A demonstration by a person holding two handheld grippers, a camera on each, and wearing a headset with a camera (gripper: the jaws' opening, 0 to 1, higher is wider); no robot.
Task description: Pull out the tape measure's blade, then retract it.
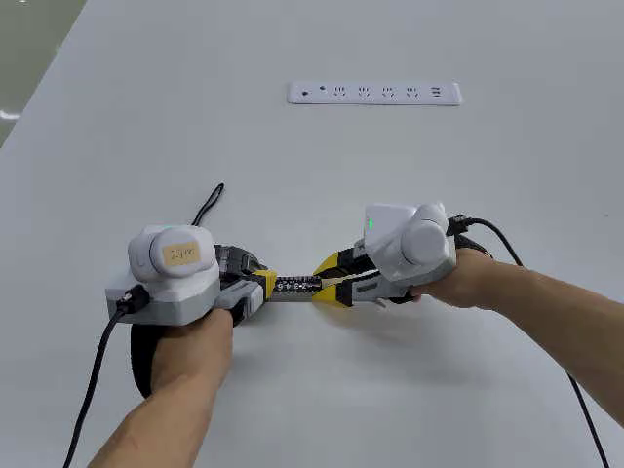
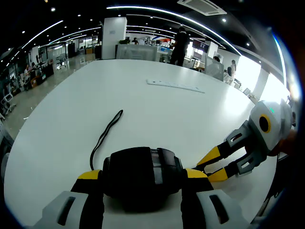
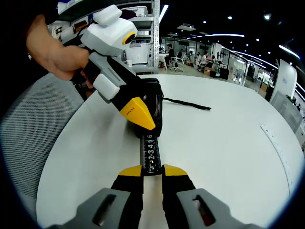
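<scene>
On the white table, my left gripper [image 1: 255, 285] is shut on the black tape measure case [image 2: 142, 177], whose body sits between the yellow-tipped fingers [image 2: 88, 175]. A short stretch of the blade [image 3: 149, 151] with printed numbers runs out of the case [image 3: 153, 104] to my right gripper [image 3: 152, 170], which is shut on the blade's end. In the head view the blade [image 1: 295, 286] spans the small gap between the case [image 1: 239, 263] and the right gripper [image 1: 327, 285]. The case's black wrist strap [image 2: 105, 132] lies loose on the table behind it.
A white power strip [image 1: 374, 93] lies flat at the far side of the table. Black cables [image 1: 93, 390] trail from both grippers toward the near edge. A grey mesh chair back [image 3: 33, 143] stands beside the table in the right gripper view.
</scene>
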